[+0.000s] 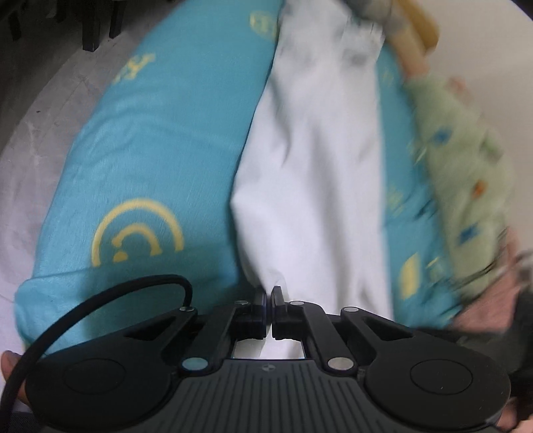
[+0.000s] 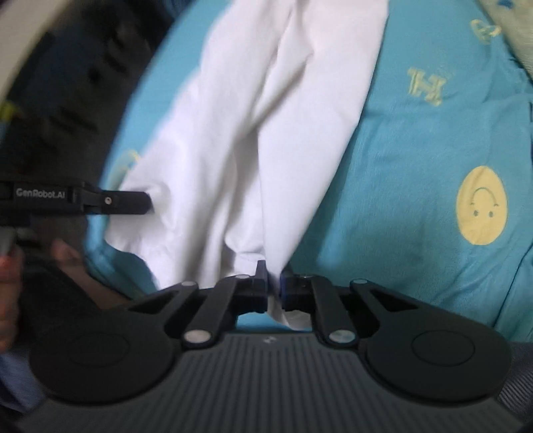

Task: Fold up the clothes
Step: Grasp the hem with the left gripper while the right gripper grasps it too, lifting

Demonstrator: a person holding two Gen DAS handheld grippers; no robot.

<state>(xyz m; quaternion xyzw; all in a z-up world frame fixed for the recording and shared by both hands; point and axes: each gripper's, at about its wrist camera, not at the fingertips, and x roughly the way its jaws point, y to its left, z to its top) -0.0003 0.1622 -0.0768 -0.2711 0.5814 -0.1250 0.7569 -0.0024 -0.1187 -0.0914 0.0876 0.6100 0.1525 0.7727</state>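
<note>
A white garment lies stretched lengthwise over a turquoise sheet printed with yellow motifs. My left gripper is shut on the garment's near edge, cloth pinched between its fingers. In the right wrist view the same white garment runs away from me over the turquoise sheet. My right gripper is shut on another near corner of it. The left gripper shows there from the side at the left, its tip clamped on the garment's left edge. Both views are blurred by motion.
A pale green patterned cloth lies bunched along the sheet's right side, with a wooden frame beyond it. Grey floor and dark chair legs sit at the left. A hand holds the left gripper.
</note>
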